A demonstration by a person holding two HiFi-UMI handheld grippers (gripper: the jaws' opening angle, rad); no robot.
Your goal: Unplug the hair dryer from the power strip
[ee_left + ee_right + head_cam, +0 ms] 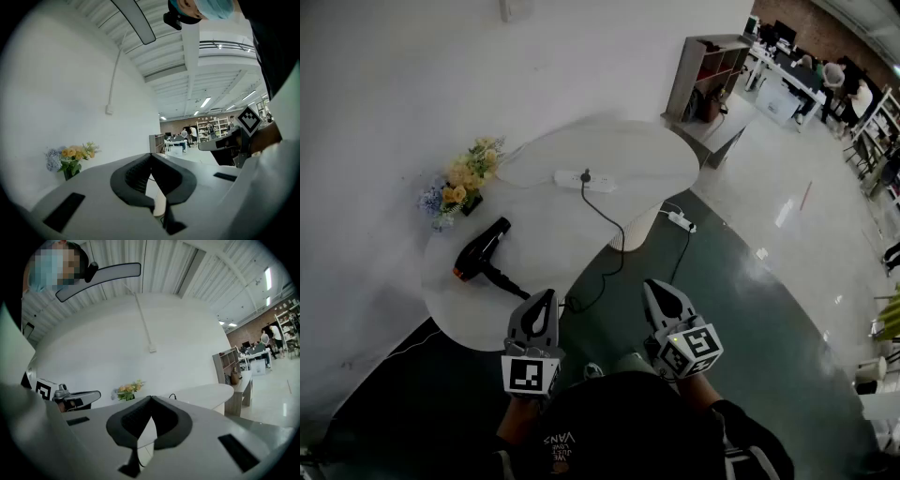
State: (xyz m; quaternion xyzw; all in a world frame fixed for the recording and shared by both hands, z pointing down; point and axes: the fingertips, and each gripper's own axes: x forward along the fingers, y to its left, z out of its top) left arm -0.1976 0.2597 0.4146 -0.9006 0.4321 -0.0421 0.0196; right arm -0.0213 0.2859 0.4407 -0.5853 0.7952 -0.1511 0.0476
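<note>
While I looked down through the head view, the hair dryer [481,251] lay on the table [628,150], its plug [586,175] seated in the power strip [567,178] farther back. Left gripper view showed the left claw [151,154] pressed together, empty; right gripper view showed the right claw [150,397] likewise.

White rounded table [534,220] against white wall [394,84]. Yellow and blue flower bunch [461,186] at table's far left edge, near wall. Grey-green glossy floor [750,319]. Wooden shelf unit [705,73] beyond table's far end. Desks with people [825,80] far back right, too small for detail.
</note>
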